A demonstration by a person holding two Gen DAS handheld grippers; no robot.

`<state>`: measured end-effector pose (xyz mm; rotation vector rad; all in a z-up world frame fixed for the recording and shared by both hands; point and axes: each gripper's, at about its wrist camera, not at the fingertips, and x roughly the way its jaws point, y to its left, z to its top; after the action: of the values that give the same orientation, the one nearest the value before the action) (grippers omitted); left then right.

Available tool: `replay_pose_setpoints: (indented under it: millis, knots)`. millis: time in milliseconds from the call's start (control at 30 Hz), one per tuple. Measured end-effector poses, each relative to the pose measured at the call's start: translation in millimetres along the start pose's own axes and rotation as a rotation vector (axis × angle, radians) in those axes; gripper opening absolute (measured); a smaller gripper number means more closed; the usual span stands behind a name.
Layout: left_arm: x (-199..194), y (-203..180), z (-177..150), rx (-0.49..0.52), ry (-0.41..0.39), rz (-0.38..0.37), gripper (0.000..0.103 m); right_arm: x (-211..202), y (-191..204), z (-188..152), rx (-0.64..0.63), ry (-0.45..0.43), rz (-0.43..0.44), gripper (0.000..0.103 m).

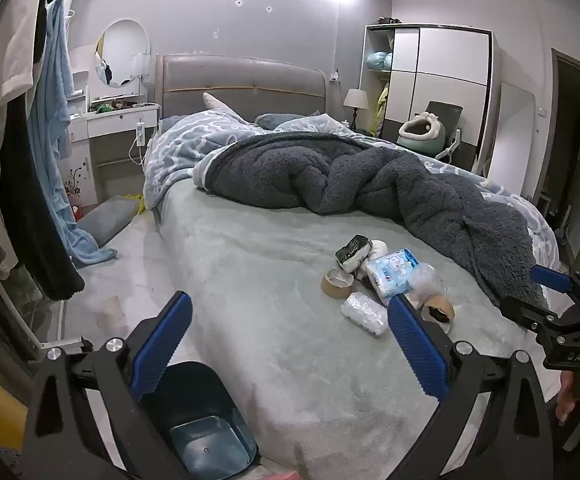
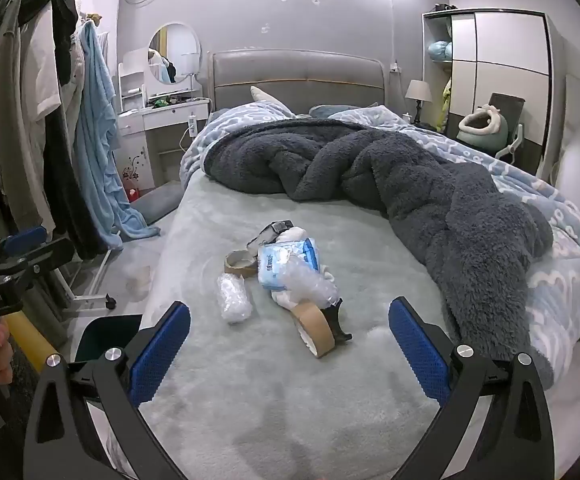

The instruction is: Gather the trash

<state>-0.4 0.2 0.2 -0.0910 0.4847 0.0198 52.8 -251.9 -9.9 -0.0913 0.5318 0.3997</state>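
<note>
A pile of trash lies on the pale green bed sheet (image 2: pixel 273 392): a blue tissue pack (image 2: pixel 285 262) (image 1: pixel 394 270), a crumpled clear plastic roll (image 2: pixel 233 298) (image 1: pixel 364 312), two brown tape rolls (image 2: pixel 316 326) (image 1: pixel 337 281), clear wrap (image 2: pixel 310 286) and a black-and-white packet (image 1: pixel 353 251). A dark blue bin (image 1: pixel 205 420) stands on the floor by the bed's near left corner, also in the right wrist view (image 2: pixel 105 336). My left gripper (image 1: pixel 290 344) is open and empty above the bin and bed edge. My right gripper (image 2: pixel 290 350) is open and empty, just short of the pile.
A dark grey fleece blanket (image 2: pixel 410 184) and blue quilt (image 2: pixel 562 264) cover the bed's far and right side. A clothes rack (image 2: pixel 49 120) with hanging clothes stands left. A dressing table (image 1: pixel 117 120), wardrobe (image 1: pixel 438 80) and chair (image 2: pixel 498 124) line the back.
</note>
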Motion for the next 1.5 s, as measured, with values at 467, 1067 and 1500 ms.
replay_pose_setpoints:
  millis: [467,1067,1500]
  knots:
    - [9.1,0.6,-7.5,0.011,0.01,0.0,0.1,0.6,-2.5,0.7,0.007,-0.003,0.005,0.1]
    - [6.1,-4.5,-7.5,0.027,0.009,0.011,0.1,-4.2,-5.0,1.4,0.004,-0.007,0.003,0.1]
    - [5.7,-4.5,-6.6,0.027,0.01,0.012,0.1,-6.5,-4.8,6.1,0.006,-0.009,0.001,0.1]
